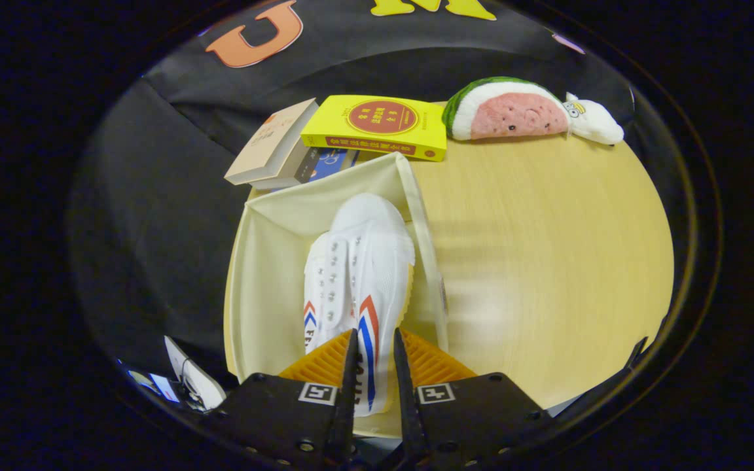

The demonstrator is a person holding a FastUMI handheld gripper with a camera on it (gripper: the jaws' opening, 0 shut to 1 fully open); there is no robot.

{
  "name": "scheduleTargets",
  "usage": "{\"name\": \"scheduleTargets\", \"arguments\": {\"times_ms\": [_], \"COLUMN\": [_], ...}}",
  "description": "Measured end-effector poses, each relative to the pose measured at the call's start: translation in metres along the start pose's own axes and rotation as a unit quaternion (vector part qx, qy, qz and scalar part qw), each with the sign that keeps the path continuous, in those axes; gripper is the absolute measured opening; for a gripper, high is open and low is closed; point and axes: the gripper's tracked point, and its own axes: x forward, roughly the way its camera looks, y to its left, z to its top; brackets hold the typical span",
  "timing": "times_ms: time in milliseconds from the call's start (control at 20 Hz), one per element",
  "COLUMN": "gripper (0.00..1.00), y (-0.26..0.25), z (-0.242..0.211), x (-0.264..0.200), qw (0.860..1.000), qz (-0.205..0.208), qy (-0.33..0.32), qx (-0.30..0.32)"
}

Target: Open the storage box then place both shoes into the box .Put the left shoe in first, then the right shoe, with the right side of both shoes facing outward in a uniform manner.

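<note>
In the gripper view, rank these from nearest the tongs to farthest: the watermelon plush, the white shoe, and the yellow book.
1. White shoe: clamped between the tongs, over the cream storage box.
2. Yellow book: beyond the box's far end.
3. Watermelon plush: at the table's far edge, right of the book, slightly farther away.

Hand-held gripper [374, 356]: black screwed body, two square coded markers, ribbed fingers.

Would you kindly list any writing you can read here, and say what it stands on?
Nothing reads clearly.
Yellow book: cover and spine print, too blurred to read.
Beige book: print too small.
White shoe, pinched by the gripper: side lettering partly hidden, unreadable.
</note>
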Motion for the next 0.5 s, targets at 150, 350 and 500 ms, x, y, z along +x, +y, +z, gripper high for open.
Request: {"name": "scheduleTargets", "arguments": {"times_ms": [150, 350, 500], "gripper": [0.60, 0.83, 0.93], "y": [0.002, 0.002, -0.001], "z": [0.003, 0.006, 0.012], "x": [-0.011, -0.034, -0.060], "qw": [1.000, 0.997, 0.993], "qz": [0.009, 0.019, 0.034], "qy": [-0.018, -0.054, -0.090], "qx": [-0.022, -0.050, -0.068]}}
